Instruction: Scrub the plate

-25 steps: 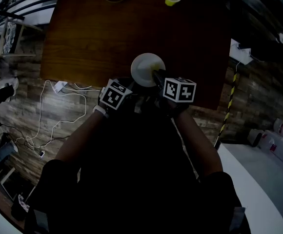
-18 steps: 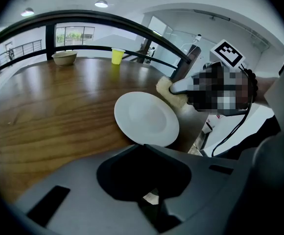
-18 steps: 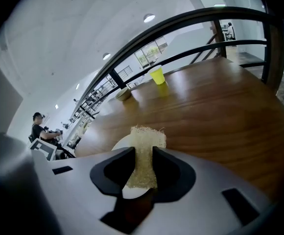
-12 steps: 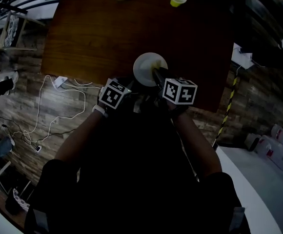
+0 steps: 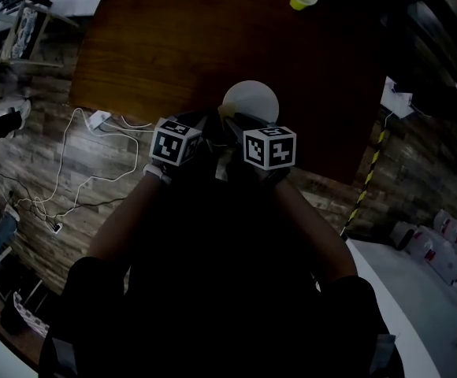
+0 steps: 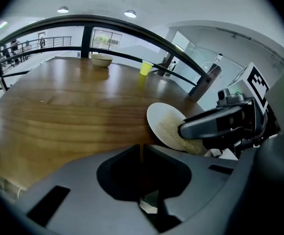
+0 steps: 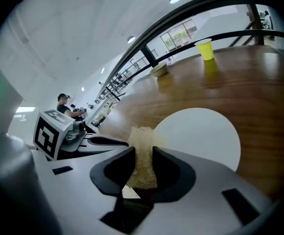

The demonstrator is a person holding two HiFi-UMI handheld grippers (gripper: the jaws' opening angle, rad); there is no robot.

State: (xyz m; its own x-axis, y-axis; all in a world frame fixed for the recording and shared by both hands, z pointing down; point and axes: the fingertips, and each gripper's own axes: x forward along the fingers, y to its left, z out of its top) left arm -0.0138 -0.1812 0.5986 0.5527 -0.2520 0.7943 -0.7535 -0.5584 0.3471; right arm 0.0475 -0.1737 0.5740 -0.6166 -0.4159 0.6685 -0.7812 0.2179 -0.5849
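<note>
- A white plug (image 5: 98, 120) with its cables lies on the plank floor to the left of the table.
- The left gripper (image 6: 141, 148) has its jaws brought together with nothing between them. It sits at the near edge of the wooden table (image 6: 59, 111), just left of the plate. Its cube (image 5: 173, 142) bears black-and-white square markers.
- A tan bowl (image 6: 102, 59) stands at the table's far side, well apart from the plate.
- A yellow cup (image 6: 145, 68) stands upright to the right of the bowl, also at the far side, in front of a black railing (image 6: 132, 31).
- The white plate (image 7: 201, 136) lies on the table by its near edge, right in front of both grippers.
- The right gripper (image 7: 143, 153) has its jaws clamped on a tan scrub sponge (image 7: 142, 137). The sponge's free end sticks out past the jaws and rests against the plate's left part.
- The right gripper's cube (image 5: 269, 148) also bears square markers and partly covers the plate's near rim in the head view.
- A yellow-and-black striped strip (image 5: 368, 172) runs down beside the table's right edge.
</note>
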